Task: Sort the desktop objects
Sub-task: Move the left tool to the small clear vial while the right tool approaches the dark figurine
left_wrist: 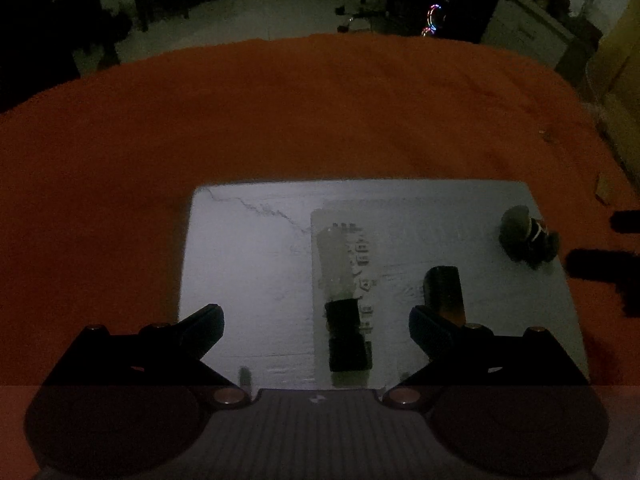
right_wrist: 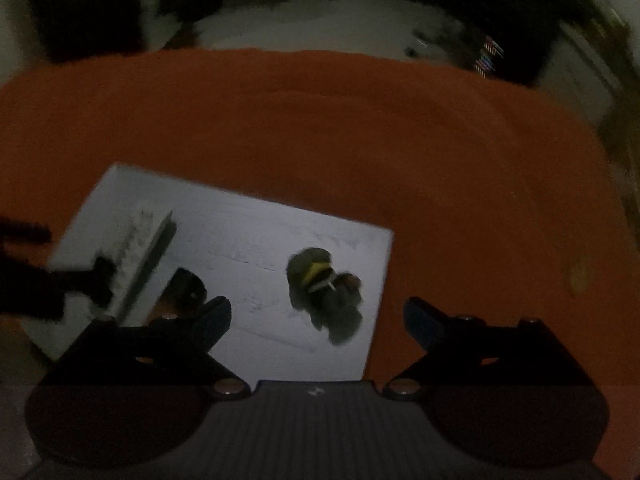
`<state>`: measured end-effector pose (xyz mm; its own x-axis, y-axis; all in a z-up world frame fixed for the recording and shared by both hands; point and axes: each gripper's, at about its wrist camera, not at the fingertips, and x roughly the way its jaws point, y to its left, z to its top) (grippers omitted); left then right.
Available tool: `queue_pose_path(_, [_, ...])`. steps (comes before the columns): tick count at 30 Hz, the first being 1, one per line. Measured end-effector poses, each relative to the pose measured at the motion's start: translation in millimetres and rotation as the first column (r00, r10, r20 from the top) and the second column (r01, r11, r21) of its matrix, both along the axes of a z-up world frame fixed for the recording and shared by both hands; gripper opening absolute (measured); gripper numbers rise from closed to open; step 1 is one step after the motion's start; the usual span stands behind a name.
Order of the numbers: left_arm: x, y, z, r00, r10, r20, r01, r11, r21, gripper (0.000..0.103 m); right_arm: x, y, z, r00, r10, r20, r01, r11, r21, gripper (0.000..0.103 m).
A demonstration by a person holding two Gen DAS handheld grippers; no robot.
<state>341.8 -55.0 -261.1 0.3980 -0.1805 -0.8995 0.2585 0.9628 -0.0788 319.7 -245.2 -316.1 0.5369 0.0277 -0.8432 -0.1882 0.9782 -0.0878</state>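
Observation:
A white board [left_wrist: 248, 264] lies on an orange cloth [left_wrist: 320, 120]. On the board rest a clear flat packet [left_wrist: 344, 256] with a black clip-like piece [left_wrist: 346, 340] at its near end, a dark stubby tube [left_wrist: 444, 288], and a small dark toy [left_wrist: 526, 238] at the right. My left gripper [left_wrist: 316, 314] hangs open above the packet, with the black piece between its fingers and untouched. In the blurred right wrist view my right gripper [right_wrist: 318, 306] is open just over the toy [right_wrist: 326, 292], which shows a yellow patch. Nothing is held.
The board's right edge [right_wrist: 380, 300] runs under the right gripper. The packet [right_wrist: 140, 248] and the tube [right_wrist: 186, 284] lie left of the toy. Black parts of the other gripper enter at the frame edges [left_wrist: 596, 268] [right_wrist: 48, 284]. The dim room floor [left_wrist: 280, 8] lies beyond the cloth.

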Motion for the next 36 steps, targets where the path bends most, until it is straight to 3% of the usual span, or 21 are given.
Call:
queue_pose_path(3, [2, 1, -1, 1.000, 0.004, -0.027, -0.004, 1.000, -0.011, 0.099, -1, 14, -32, 0.998, 0.060, 0.029, -0.058, 0.995, -0.087, 0.096])
queue_pose_path(9, [-1, 0, -2, 0.999, 0.021, -0.040, -0.022, 0.999, -0.031, 0.096, 1, 23, -79, 1.000, -0.027, 0.007, 0.027, 0.999, -0.017, 0.096])
queue_pose_path(25, [-3, -14, -5, 0.999, 0.000, -0.050, -0.001, 1.000, -0.009, 0.089, 18, 57, -109, 1.000, -0.025, -0.008, 0.025, 0.999, -0.031, 0.096])
queue_pose_path(33, [-3, -18, -7, 0.999, 0.001, -0.045, -0.001, 1.000, -0.006, 0.089, 20, 28, -79, 1.000, -0.030, -0.005, 0.030, 0.999, -0.026, 0.096])
queue_pose_path(36, [-4, -18, -8, 0.999, 0.002, -0.045, -0.002, 1.000, -0.007, 0.087, 1, -9, -46, 1.000, -0.029, -0.003, 0.029, 0.999, -0.029, 0.096])
